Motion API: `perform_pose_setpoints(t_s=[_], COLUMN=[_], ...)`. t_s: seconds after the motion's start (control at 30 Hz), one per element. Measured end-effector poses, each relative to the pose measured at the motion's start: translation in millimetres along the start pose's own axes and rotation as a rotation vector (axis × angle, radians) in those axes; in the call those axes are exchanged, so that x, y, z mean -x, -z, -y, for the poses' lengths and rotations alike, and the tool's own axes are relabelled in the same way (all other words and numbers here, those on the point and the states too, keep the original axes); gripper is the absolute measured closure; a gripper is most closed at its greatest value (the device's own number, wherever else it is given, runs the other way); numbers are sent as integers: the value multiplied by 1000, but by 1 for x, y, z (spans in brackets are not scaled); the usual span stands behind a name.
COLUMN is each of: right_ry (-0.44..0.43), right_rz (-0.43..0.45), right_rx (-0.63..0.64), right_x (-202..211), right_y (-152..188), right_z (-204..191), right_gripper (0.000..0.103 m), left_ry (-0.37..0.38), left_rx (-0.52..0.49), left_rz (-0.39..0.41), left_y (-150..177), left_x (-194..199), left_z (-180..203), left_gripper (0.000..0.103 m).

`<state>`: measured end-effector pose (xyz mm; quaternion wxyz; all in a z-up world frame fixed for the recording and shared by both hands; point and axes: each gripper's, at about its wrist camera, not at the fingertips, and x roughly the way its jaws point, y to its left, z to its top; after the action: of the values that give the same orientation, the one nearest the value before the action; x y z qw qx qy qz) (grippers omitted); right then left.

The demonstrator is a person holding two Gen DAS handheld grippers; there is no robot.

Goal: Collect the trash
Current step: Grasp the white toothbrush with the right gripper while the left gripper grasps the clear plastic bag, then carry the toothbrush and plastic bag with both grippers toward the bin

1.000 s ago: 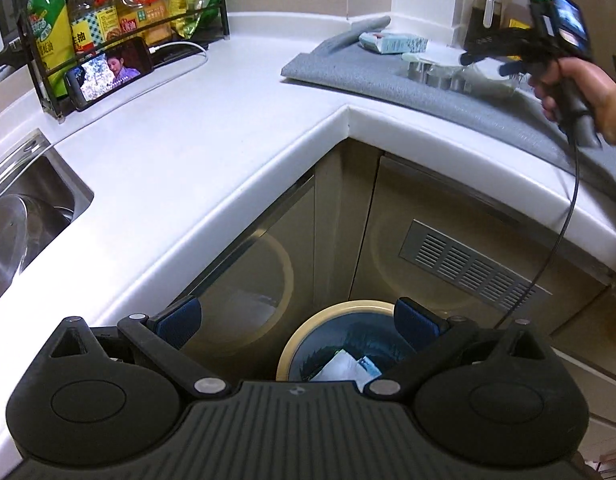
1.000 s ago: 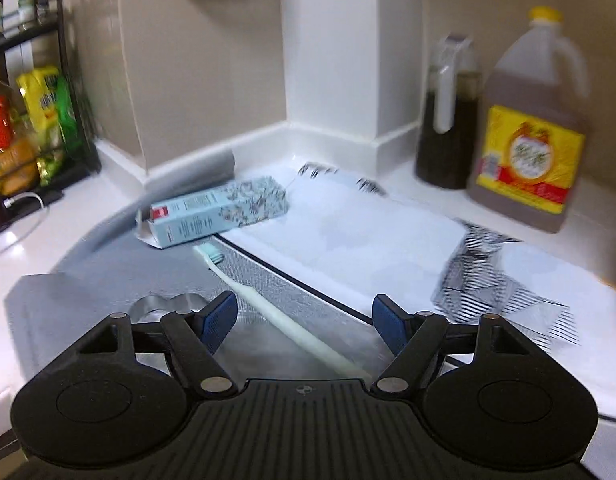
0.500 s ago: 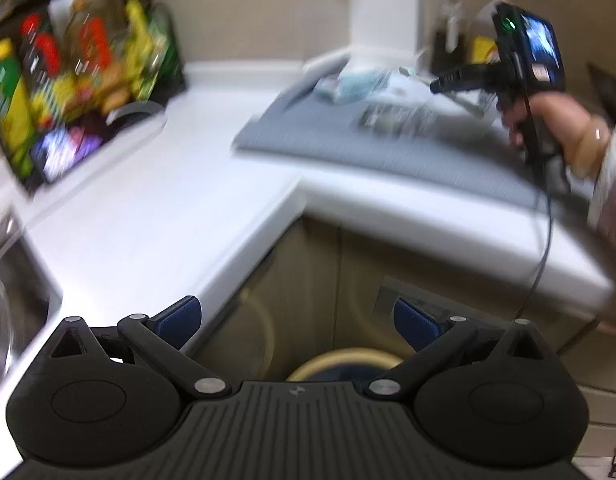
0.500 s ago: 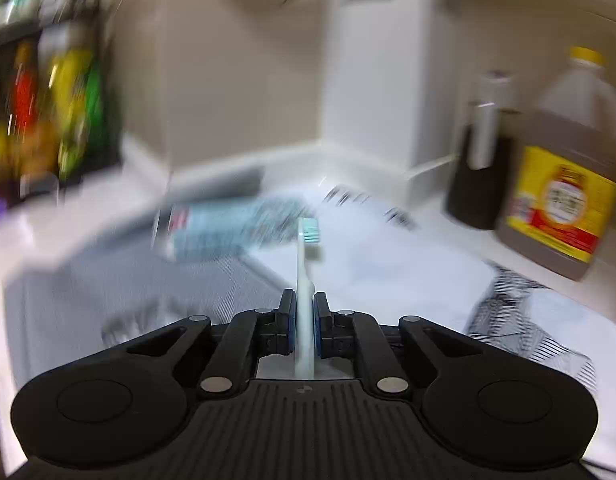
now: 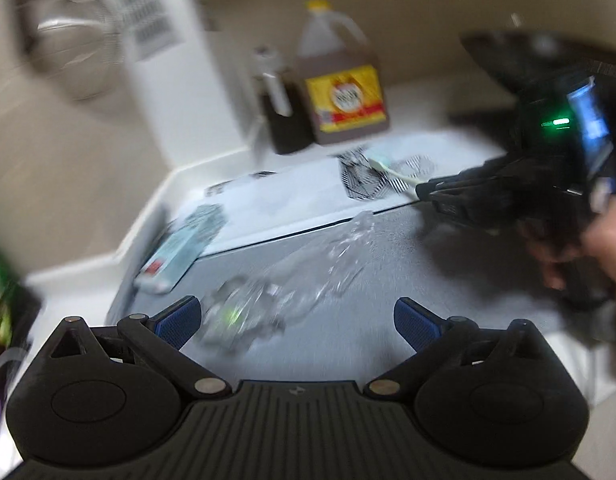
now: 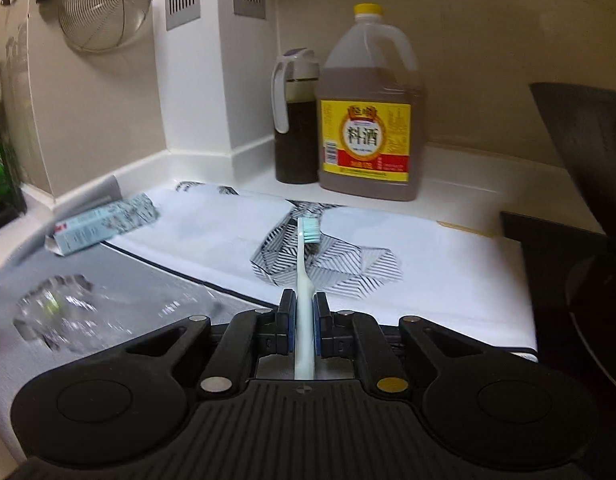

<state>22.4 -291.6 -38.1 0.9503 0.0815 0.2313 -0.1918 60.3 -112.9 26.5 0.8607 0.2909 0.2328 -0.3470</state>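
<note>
My right gripper [image 6: 304, 320] is shut on a pale toothbrush [image 6: 304, 264], which points forward above the counter, bristles at the far end. It also shows in the left wrist view [image 5: 392, 172], sticking out of the right gripper [image 5: 422, 192]. My left gripper [image 5: 296, 320] is open and empty, just above a crumpled clear plastic wrapper [image 5: 276, 284] on the grey mat [image 5: 388, 280]. The wrapper also shows in the right wrist view [image 6: 64, 312]. A light blue toothpaste box [image 6: 104, 224] lies at the mat's far left; the left wrist view shows it too [image 5: 184, 248].
A white patterned paper sheet [image 6: 428, 264] lies on the counter behind the mat. A large brown jug with a yellow label [image 6: 368, 120] and a dark oil bottle [image 6: 296, 120] stand by the back wall. A wire strainer [image 6: 104, 4] hangs on the wall.
My right gripper closed on the toothbrush and lifted it off the mat. My left gripper swung up from above the bin to over the mat, near the plastic wrapper.
</note>
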Motion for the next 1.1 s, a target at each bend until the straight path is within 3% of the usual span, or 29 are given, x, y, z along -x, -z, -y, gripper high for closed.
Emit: perform_pose_setpoints(t_s=[0.13, 0.3, 0.4, 0.43, 0.47, 0.5, 0.53, 0.7, 0.93, 1.0, 1.1], right_ry=[-36, -71, -78, -80, -80, -80, -81, -106, -147, -162, -179], right_rz=[-57, -82, -88, -90, -91, -91, -91, -61, 70, 74, 82], right_rx=[-68, -103, -112, -114, -114, -114, -115, -167, -159, -170, -186], right_x=[-10, -13, -14, -14, -14, -14, -14, -10, 6, 6, 5], right_y=[6, 8, 8, 8, 8, 8, 7, 8, 7, 6, 6], right_z=[12, 13, 14, 14, 14, 13, 14, 18, 13, 14, 16], right_gripper=[93, 91, 91, 91, 91, 91, 91, 93, 93, 93, 93], left_ry=[52, 66, 86, 112, 132, 138, 134, 131, 94, 61, 7], left_rx=[-35, -47, -5, 20, 43, 54, 62, 148, 330, 357, 392], left_rz=[-75, -165, -197, -210, -225, -238, -236, -62, 174, 212, 209], left_y=[-27, -38, -41, -43, -45, -46, -47, -56, -50, -43, -38], left_x=[-55, -106, -123, -125, -125, -124, -121, -64, 33, 47, 52], left_z=[3, 10, 7, 3, 1, 0, -2, -19, -63, -70, -79], left_gripper=[0, 5, 27, 46, 76, 94, 103, 103, 103, 103, 103])
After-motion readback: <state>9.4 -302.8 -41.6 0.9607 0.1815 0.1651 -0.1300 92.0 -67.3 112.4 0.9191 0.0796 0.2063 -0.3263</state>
